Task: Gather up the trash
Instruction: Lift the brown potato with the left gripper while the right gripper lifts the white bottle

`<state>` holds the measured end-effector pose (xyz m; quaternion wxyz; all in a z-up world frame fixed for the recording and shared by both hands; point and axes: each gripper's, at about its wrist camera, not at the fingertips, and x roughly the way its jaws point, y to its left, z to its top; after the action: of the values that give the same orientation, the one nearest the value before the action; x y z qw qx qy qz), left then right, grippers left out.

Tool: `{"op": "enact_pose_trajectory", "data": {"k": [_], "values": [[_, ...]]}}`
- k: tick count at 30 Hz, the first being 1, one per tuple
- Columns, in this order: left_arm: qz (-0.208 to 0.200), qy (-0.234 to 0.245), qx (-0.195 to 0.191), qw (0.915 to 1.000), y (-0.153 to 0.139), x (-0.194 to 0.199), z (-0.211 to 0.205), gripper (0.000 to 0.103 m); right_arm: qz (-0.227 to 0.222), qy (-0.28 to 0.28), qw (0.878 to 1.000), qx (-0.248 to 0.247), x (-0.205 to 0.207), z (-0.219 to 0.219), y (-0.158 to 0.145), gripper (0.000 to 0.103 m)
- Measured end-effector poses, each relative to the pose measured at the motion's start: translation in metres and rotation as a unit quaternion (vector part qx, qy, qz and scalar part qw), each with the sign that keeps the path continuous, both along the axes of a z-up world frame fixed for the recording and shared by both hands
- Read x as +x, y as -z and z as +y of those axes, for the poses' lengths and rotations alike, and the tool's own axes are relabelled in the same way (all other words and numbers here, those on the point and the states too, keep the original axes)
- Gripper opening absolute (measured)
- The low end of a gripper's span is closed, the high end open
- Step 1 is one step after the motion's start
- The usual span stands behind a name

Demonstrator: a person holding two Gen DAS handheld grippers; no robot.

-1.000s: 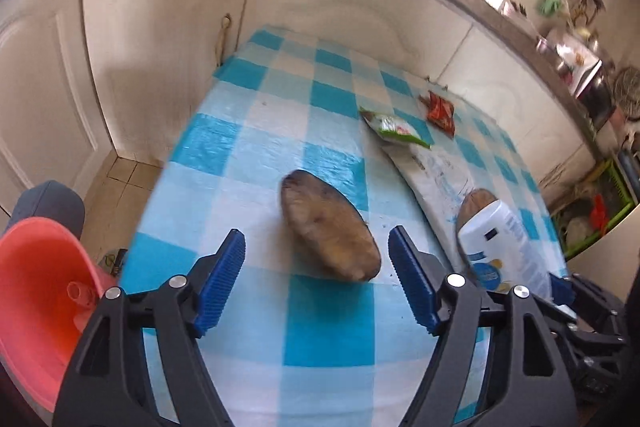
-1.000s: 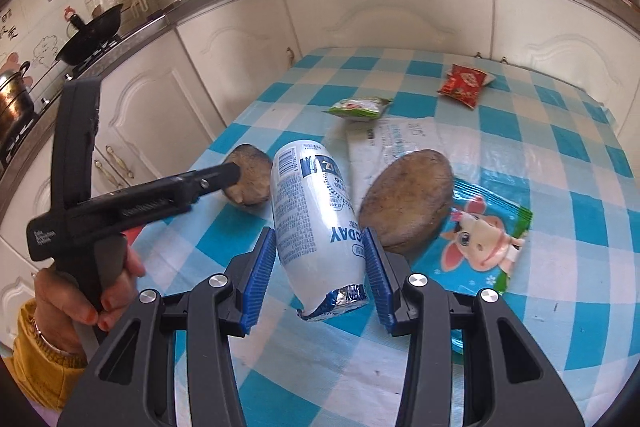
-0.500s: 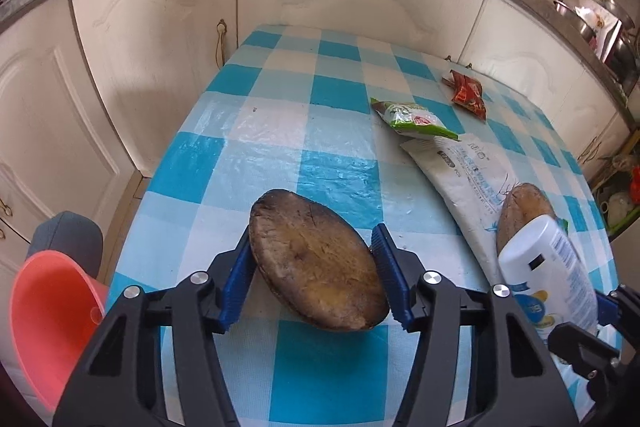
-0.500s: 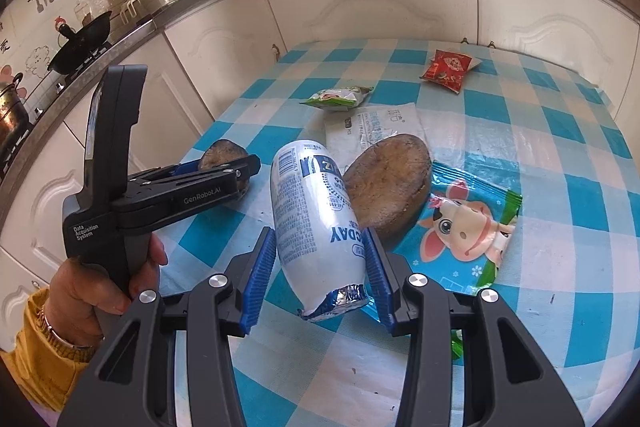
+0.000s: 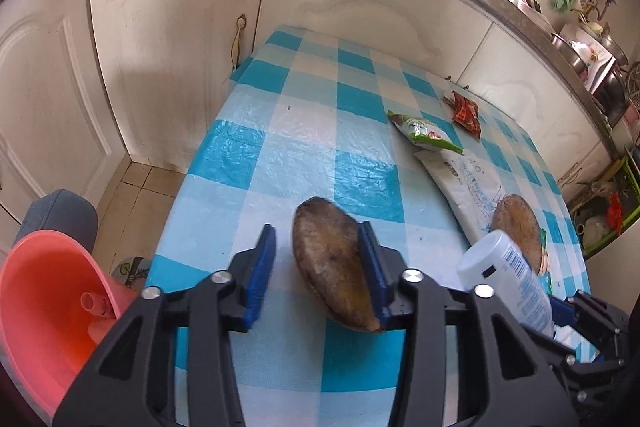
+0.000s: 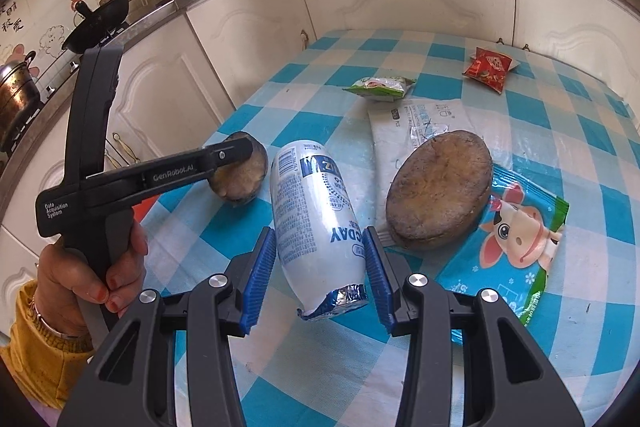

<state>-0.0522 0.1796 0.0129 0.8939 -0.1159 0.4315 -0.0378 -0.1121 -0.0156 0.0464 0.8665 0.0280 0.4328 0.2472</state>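
Note:
A brown oval shell [image 5: 328,267] stands tilted on the checked table [image 5: 280,131] between the jaws of my left gripper [image 5: 320,267]. Those jaws are closing: the right pad touches the shell, and a gap shows at the left pad. In the right wrist view the left gripper's finger [image 6: 236,155] lies over that shell [image 6: 240,183]. My right gripper [image 6: 320,267] is shut on a white bottle [image 6: 312,211], torn foil end toward me. A second brown shell [image 6: 440,187] lies just right of the bottle.
A cow-print wrapper [image 6: 516,239], a white bag [image 6: 424,119], a green packet [image 6: 380,87] and a red packet [image 6: 488,67] lie on the table. A pink bin [image 5: 44,315] stands on the floor at the left. White cabinets surround the table.
The left jaws came in around the brown shell, which tipped from flat up onto its edge against the right pad. The right gripper kept its hold on the bottle.

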Motion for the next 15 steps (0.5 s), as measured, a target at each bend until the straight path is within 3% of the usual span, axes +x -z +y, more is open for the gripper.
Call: {"op": "enact_pose_trajectory", "data": {"k": [3,9,12,14,15], "values": [[0.01,0.014,-0.006,0.9998,0.004,0.002,-0.004,0.057,0.001,0.004,1.0,0.004,0.002,-0.004,0.001,0.046],[0.004,0.037,0.026,0.999,0.006,0.0,-0.025,0.072,0.007,0.016,1.0,0.009,0.002,-0.015,0.004,0.046],[-0.001,0.039,0.062,0.9973,0.008,0.001,-0.036,0.072,0.011,0.022,1.0,0.014,0.003,-0.02,0.006,0.046],[0.0,0.034,0.083,0.996,0.008,0.002,-0.04,0.056,0.012,0.022,1.0,0.019,0.002,-0.022,0.006,0.046],[0.0,0.033,0.084,0.9959,0.007,0.001,-0.039,0.055,0.012,0.022,1.0,0.02,0.002,-0.023,0.007,0.046]]}}
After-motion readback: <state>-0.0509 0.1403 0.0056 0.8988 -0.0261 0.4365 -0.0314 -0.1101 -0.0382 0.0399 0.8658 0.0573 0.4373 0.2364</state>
